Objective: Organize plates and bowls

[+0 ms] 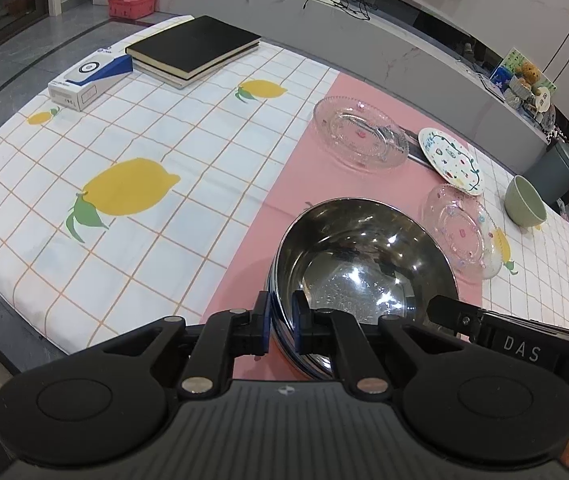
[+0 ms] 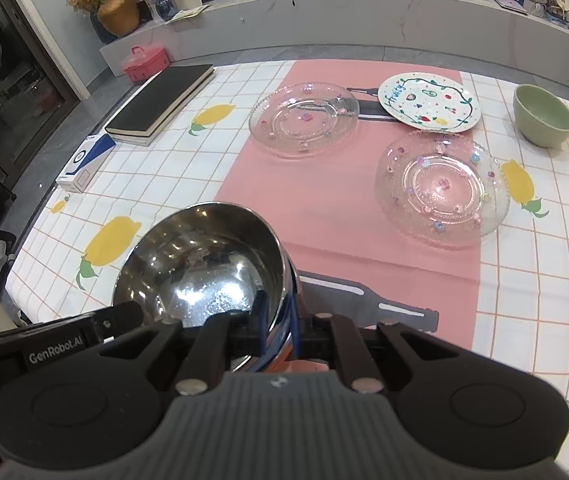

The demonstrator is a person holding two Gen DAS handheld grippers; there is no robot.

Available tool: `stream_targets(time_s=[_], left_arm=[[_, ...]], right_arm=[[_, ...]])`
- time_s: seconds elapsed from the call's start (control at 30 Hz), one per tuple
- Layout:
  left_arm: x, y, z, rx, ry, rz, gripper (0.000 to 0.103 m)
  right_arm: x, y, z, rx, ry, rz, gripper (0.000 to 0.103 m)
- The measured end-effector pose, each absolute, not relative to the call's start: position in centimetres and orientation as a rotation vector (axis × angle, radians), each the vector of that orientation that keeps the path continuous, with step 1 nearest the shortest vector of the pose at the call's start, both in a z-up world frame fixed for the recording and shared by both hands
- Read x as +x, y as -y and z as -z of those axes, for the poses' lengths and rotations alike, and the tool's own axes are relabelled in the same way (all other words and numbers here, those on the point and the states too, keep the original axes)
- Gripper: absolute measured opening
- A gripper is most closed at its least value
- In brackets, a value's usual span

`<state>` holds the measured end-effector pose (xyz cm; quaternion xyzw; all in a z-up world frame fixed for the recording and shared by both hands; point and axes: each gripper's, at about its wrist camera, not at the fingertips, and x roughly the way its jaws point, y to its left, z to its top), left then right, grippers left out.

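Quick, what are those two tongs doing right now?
Left tongs: closed on the steel bowl's rim.
Right tongs: closed on the same bowl's opposite rim.

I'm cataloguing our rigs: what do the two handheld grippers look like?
Both are black: the left gripper and right gripper have blue finger pads, silver pivot pins and a ribbed grey body. White lettering reads "DAS" and "GenRobot.AI".

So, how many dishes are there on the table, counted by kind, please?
Steel bowl, held at the rim by both grippers: 1
Green bowl: 1
Clear glass plates: 2
White painted plate: 1
Total: 5
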<state>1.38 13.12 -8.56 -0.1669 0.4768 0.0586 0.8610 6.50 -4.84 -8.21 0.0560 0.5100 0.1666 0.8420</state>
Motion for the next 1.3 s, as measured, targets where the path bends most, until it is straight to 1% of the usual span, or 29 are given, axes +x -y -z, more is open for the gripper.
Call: stream_targets(time_s=[0.2, 0.27, 0.3, 0.37, 0.43, 0.5, 0.63, 0.7, 0.93, 1.0, 1.13, 1.23, 1.3], left_arm=[[1.4, -13.2, 8.8, -0.357, -1.000, -0.118, 0.011], [1.4, -13.2, 8.8, -0.358, -0.999, -0.114, 0.012], [1.4, -13.2, 8.7, -0.358, -0.999, -0.112, 0.013], [1.3, -13.2, 8.5, -0.356, -0.993, -0.108, 0.015], [1.2, -13.3, 8.2, -0.356, -0.978, -0.105, 0.022], [1.1, -13.3, 7.6, -0.352, -0.959, -0.107, 0.025], [0.9, -12.8, 5.6, -0.314, -0.902, -0.110, 0.026], [0.9, -12.3, 4.4, -0.304, -0.871, -0.084, 0.026], [1.8, -7.9, 0.6, -0.291, -0.778, 0.072, 0.027], [2.3, -6.2, -0.1, -0.296, -0.761, 0.127, 0.027], [3.8, -2.4, -0.7, -0.288, -0.750, 0.206, 0.028], [5.3, 0.3, -0.6, -0.289, -0.753, 0.255, 0.034], [6.4, 2.3, -0.4, -0.283, -0.760, 0.279, 0.034]], right_arm=[[6.5, 4.9, 8.9, 0.121, -1.087, -0.349, 0.009], [6.5, 4.9, 9.0, 0.123, -1.089, -0.350, 0.009], [6.6, 5.0, 9.0, 0.125, -1.090, -0.351, 0.012], [6.6, 5.1, 9.0, 0.140, -1.095, -0.359, 0.014], [6.5, 5.2, 8.8, 0.144, -1.090, -0.362, 0.017], [6.3, 5.3, 8.4, 0.141, -1.081, -0.366, 0.027], [5.8, 6.0, 7.2, 0.150, -1.052, -0.372, 0.029], [5.7, 6.8, 6.5, 0.157, -1.030, -0.370, 0.033], [5.3, 11.4, 4.2, 0.205, -0.947, -0.301, 0.035], [5.4, 13.2, 3.8, 0.221, -0.928, -0.269, 0.038], [5.6, 17.0, 3.4, 0.258, -0.897, -0.200, 0.039], [6.0, 20.0, 3.4, 0.273, -0.876, -0.140, 0.040], [6.4, 21.8, 3.4, 0.283, -0.863, -0.101, 0.040]])
